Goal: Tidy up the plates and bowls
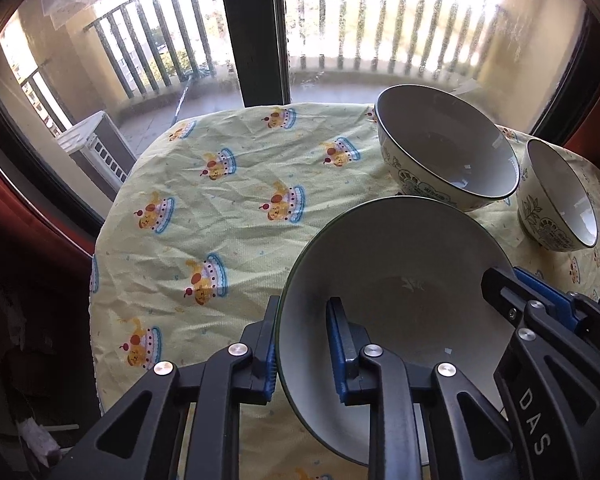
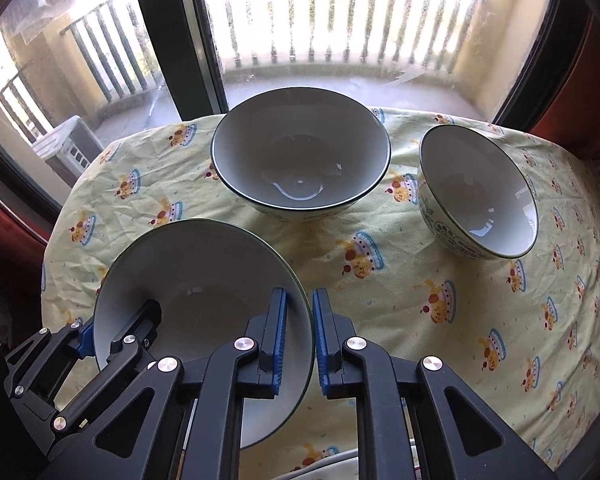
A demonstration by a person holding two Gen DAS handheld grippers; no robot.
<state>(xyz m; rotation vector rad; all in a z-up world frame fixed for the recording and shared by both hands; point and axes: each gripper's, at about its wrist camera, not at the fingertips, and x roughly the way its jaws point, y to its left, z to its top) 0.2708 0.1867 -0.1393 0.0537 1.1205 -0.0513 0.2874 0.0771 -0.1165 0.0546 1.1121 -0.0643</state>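
A white bowl with a dark rim (image 1: 400, 280) (image 2: 204, 280) sits near the table's front edge. My left gripper (image 1: 304, 348) straddles its left rim, one finger outside and one inside, a gap still showing. My right gripper (image 2: 300, 344) straddles its right rim, the pads close around the wall. Each gripper shows in the other's view: the right gripper (image 1: 548, 312) and the left gripper (image 2: 100, 340). A large patterned bowl (image 1: 448, 144) (image 2: 300, 152) stands behind. A smaller patterned bowl (image 1: 556, 196) (image 2: 480, 196) stands to the right.
The round table (image 1: 228, 184) (image 2: 480, 320) has a pale yellow cloth with cartoon prints. A window with balcony railings (image 2: 340, 20) is right behind it. A white rim (image 2: 328, 464) shows at the front edge.
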